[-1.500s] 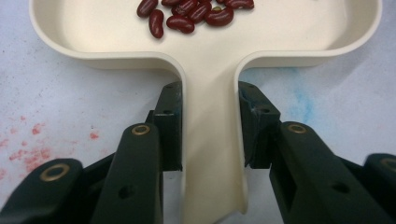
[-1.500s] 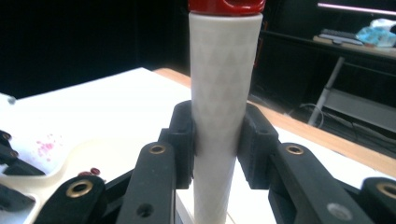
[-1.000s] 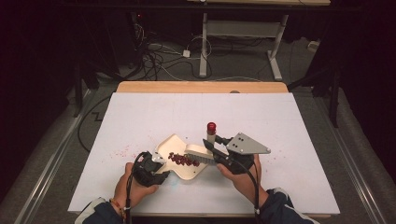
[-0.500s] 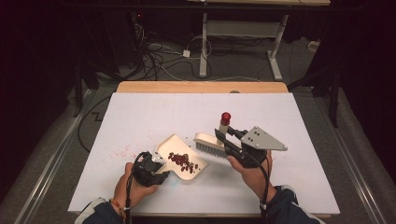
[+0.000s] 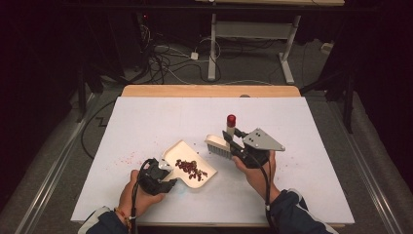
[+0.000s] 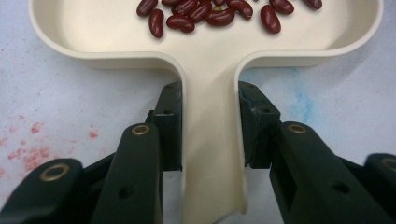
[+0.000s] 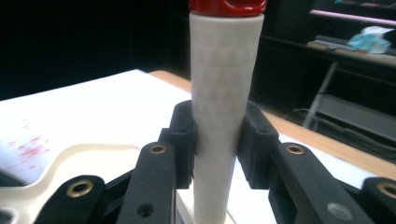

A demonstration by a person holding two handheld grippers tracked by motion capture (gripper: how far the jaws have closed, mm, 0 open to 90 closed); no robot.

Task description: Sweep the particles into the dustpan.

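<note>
On the white table [image 5: 146, 122] I see the cream dustpan [image 5: 187, 161] lying near the front edge, a heap of red beans [image 5: 192, 168] inside it. My left gripper [image 5: 163, 176] pinches its handle. Just right of it, my right gripper [image 5: 234, 141] clamps the brush [image 5: 219, 145] handle. Red stains [image 5: 126, 158] lie left.
</note>
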